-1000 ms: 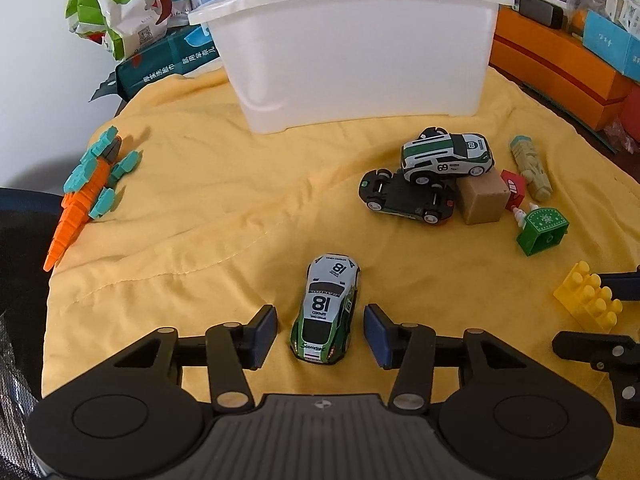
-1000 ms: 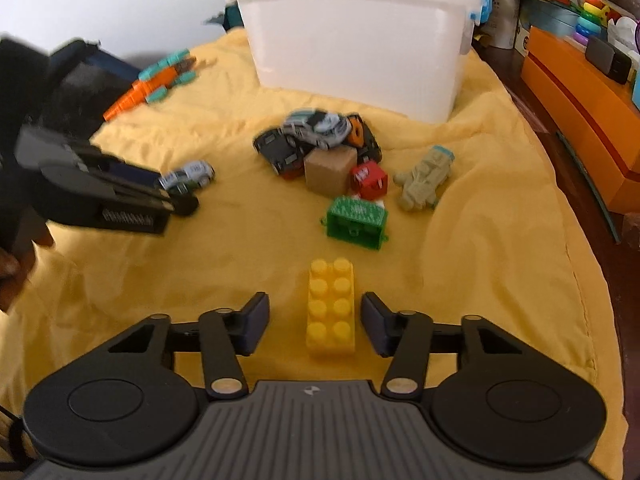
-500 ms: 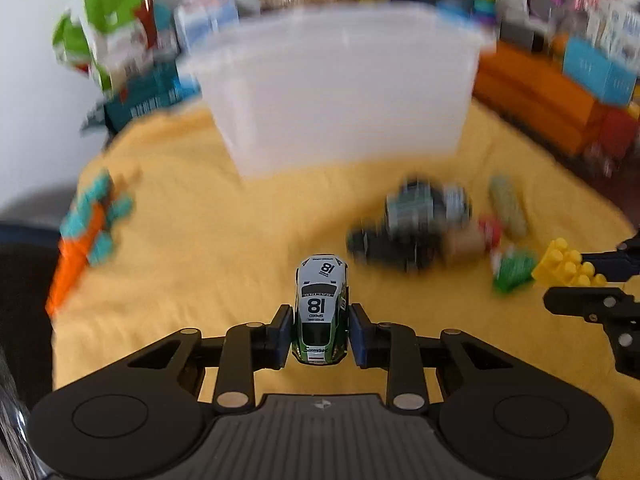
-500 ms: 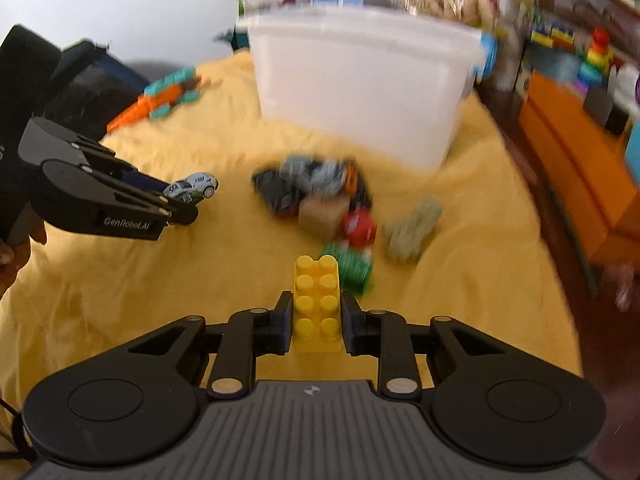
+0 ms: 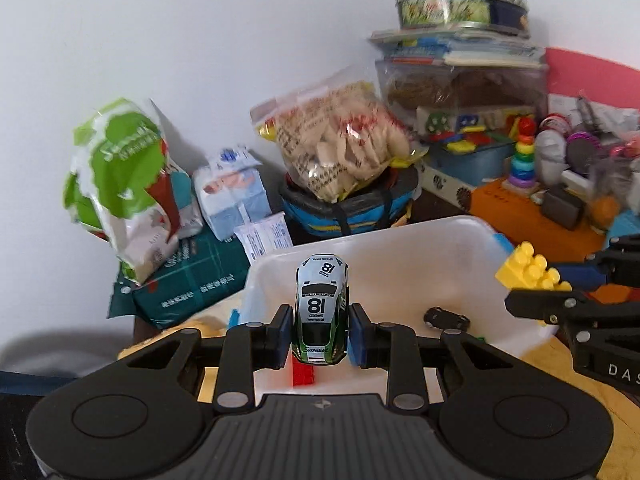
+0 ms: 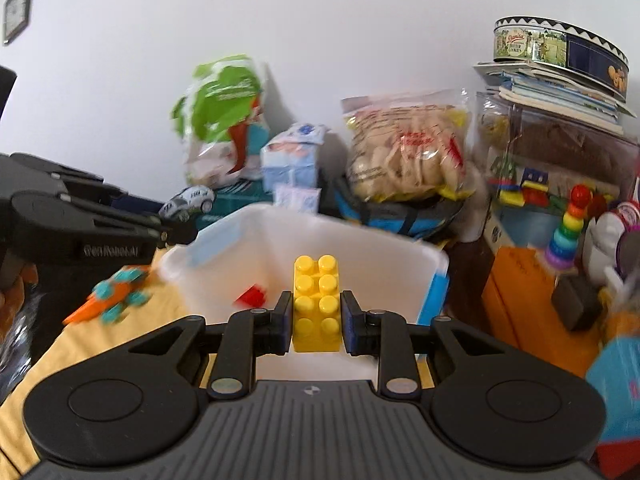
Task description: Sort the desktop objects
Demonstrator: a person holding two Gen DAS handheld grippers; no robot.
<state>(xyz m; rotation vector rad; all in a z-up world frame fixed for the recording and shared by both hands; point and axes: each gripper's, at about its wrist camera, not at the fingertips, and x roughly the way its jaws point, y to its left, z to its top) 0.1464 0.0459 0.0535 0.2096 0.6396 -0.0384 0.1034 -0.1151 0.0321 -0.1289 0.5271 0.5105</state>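
The little race car [image 5: 321, 312], green and white with the number 18 on its roof, is pinched between my left gripper [image 5: 320, 336] fingers. The two pads press on its sides, so they are closed tight on it. I hold it up in the air over the white bin [image 5: 400, 248], with its nose pointing away from me.

My right gripper [image 6: 315, 322] is closed on the yellow block [image 6: 317, 302]. The bumps on the block face up, and the pads squeeze both its long sides. It hangs over the near edge of the same white bin [image 6: 360, 240].

Down inside the bin I see a red block [image 5: 303, 372] and a small black car [image 5: 447, 317] lying on the bottom.

The bin sits on a yellow cloth [image 6: 80, 340]. An orange and teal toy [image 6: 110, 298] lies on the cloth, left of the bin. Behind the bin are snack bags [image 5: 336, 140] and a round tin [image 6: 560, 46] on a pile of books.
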